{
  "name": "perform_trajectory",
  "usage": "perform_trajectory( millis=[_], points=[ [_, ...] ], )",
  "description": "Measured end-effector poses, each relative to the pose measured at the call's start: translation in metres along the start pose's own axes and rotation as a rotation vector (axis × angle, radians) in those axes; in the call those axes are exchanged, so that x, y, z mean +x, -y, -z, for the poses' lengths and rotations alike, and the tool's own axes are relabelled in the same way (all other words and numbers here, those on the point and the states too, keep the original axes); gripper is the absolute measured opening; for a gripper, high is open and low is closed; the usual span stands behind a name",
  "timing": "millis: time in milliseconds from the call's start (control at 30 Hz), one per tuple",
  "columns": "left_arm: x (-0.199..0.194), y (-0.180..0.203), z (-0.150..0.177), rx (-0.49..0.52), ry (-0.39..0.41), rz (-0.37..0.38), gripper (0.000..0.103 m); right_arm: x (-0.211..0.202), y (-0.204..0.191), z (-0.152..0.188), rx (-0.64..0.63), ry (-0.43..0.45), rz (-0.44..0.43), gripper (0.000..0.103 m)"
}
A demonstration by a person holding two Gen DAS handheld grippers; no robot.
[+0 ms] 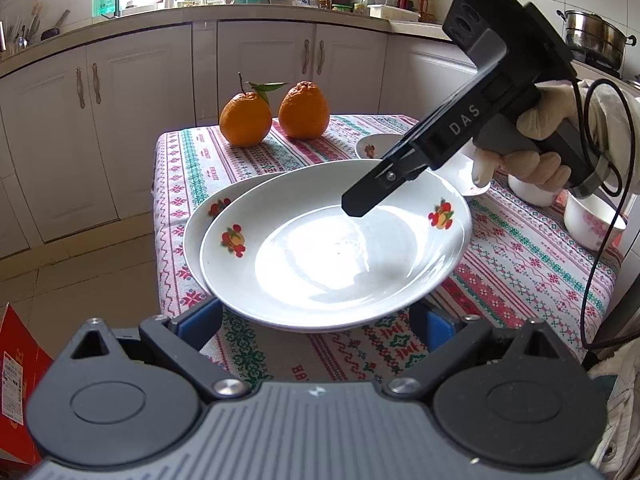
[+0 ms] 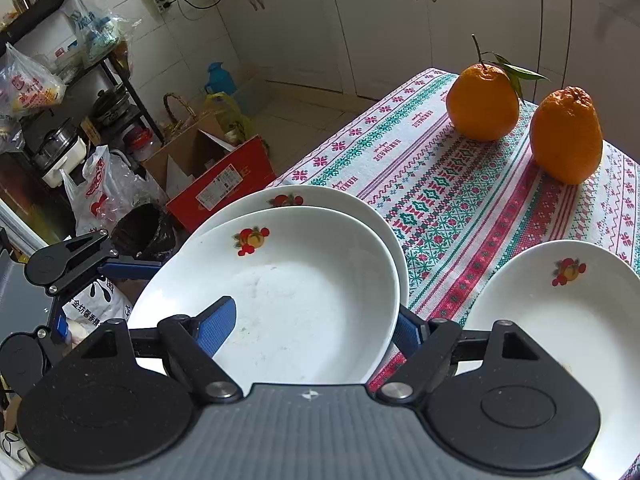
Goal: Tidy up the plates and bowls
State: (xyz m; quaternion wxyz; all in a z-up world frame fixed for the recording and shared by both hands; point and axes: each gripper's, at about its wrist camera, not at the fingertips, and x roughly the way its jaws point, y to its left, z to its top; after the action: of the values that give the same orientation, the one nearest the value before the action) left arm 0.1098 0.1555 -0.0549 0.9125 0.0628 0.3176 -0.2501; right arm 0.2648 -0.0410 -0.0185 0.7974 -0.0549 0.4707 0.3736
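A white plate with fruit prints (image 1: 336, 248) lies on top of a second matching plate (image 1: 200, 216) at the table's left edge. My right gripper (image 2: 316, 330) straddles the top plate's (image 2: 288, 292) rim: one blue finger (image 2: 218, 326) lies inside the plate, the other under it. In the left wrist view the right gripper (image 1: 362, 200) reaches in from the upper right. My left gripper (image 1: 316, 322) is open at the plate's near rim, its blue pads on either side below it. A third plate (image 2: 568, 320) lies to the right.
Two oranges (image 1: 276, 114) stand at the table's far end on the patterned cloth (image 1: 520, 264). White bowls (image 1: 592, 220) and a small dish (image 1: 376, 146) sit at the right. Boxes, bags and a bin (image 2: 144, 228) crowd the floor left of the table.
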Motion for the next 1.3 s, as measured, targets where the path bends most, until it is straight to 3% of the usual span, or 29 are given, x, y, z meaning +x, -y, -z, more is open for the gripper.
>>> perform_trajectory(
  millis=[433, 733, 1133, 1300],
  points=[
    [0.003, 0.002, -0.002, 0.032, 0.004, -0.024, 0.099, -0.001, -0.006, 0.007, -0.018, 0.024, 0.048, 0.086],
    [0.004, 0.007, -0.002, 0.058, 0.008, -0.038, 0.099, 0.001, -0.018, 0.010, -0.039, 0.018, 0.130, 0.087],
    [0.000, 0.003, -0.004, 0.042, 0.026, -0.035, 0.099, 0.004, -0.018, 0.015, -0.033, 0.003, 0.151, 0.088],
    [-0.006, 0.008, -0.005, 0.043, 0.042, -0.046, 0.100, -0.007, -0.025, 0.023, -0.053, 0.041, 0.194, 0.101]
  ],
)
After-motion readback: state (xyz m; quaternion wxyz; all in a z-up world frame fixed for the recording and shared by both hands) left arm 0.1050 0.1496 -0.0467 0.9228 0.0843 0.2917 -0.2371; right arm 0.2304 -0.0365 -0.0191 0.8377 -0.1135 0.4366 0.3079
